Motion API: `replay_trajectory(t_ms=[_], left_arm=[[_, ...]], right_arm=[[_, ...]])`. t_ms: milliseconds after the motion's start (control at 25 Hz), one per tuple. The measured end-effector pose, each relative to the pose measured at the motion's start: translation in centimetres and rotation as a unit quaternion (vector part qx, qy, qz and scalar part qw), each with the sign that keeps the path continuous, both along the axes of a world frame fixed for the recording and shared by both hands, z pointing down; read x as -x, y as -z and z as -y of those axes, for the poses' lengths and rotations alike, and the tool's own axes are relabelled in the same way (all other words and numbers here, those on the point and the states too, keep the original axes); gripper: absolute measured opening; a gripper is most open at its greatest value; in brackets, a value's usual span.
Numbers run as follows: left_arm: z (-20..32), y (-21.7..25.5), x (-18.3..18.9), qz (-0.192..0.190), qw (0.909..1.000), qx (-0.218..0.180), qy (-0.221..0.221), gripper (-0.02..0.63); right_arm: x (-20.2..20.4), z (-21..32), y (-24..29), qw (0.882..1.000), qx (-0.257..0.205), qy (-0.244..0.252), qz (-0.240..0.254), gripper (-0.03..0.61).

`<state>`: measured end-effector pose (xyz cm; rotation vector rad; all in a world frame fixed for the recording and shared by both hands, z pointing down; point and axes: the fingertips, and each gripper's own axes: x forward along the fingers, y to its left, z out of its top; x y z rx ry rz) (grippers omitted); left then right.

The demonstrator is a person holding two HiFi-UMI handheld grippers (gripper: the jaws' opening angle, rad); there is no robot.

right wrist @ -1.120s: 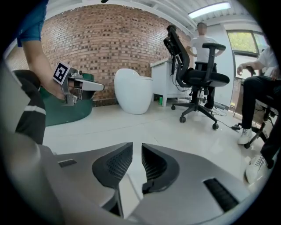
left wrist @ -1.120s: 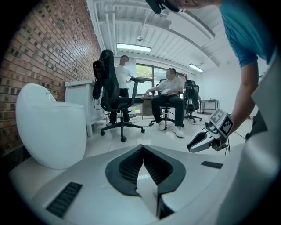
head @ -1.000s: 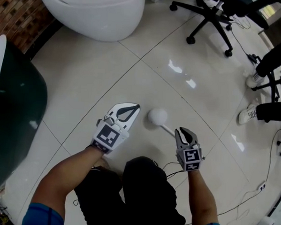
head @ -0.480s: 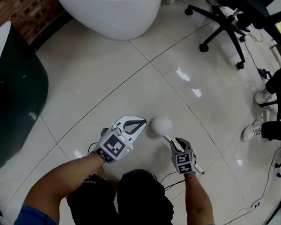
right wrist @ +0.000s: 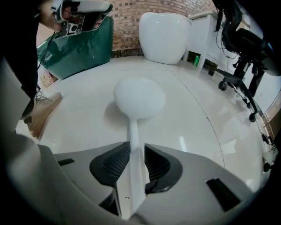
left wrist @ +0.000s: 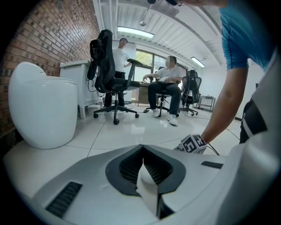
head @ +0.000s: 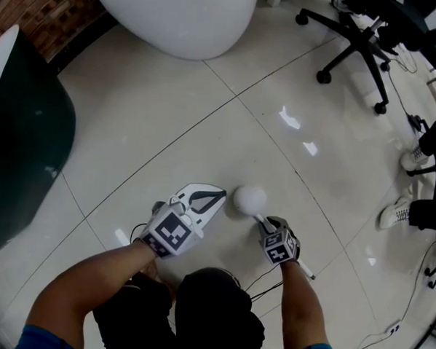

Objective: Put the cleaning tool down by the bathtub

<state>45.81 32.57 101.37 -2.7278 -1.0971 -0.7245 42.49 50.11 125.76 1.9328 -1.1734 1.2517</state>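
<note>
Right tongs [head: 273, 223], lower centre, are opening, the handle of the cleaning tool [head: 250, 199] loose between them, its round head on the floor [head: 206, 118]. Left tongs [head: 215, 195] alongside are closed, empty. Bathtub [head: 175, 15] stands top centre, well apart. Set-down looks nearly done; only withdrawing remains.

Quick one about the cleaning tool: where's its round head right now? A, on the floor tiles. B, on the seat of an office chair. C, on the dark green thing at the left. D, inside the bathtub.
A: the round white head rests on the glossy floor, in front of the person and apart from the bathtub.
</note>
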Motion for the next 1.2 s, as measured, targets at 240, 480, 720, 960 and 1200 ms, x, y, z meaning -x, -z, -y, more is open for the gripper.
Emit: replay_trajectory(t_ms=[240,480,720,960,1200], left_arm=[[0.8,0.2,-0.5,0.001,0.9997,-0.022,0.012,-0.012],[1.2,0.9,-0.4,-0.005,0.9999,0.003,0.016,-0.012],[2.8,2.8,-0.7,-0.012,0.9994,0.011,0.032,-0.012],[4.3,8.5,-2.0,-0.035,0.9985,0.01,0.042,-0.012],[4.6,16.4,-1.4,-0.04,0.9981,0.018,0.042,-0.012]], right_arm=[[1.2,-0.2,-1.2,0.999,0.022,0.028,0.015,0.127],[1.2,0.0,-0.3,0.999,0.022,0.003,0.03,0.091],[-1.5,1.3,5.4,0.999,-0.006,-0.036,0.011,0.089],[-2.4,1.8,14.5,0.998,-0.025,-0.066,-0.007,0.089],[-2.0,2.1,24.8,0.995,-0.04,-0.094,-0.017,0.089]])
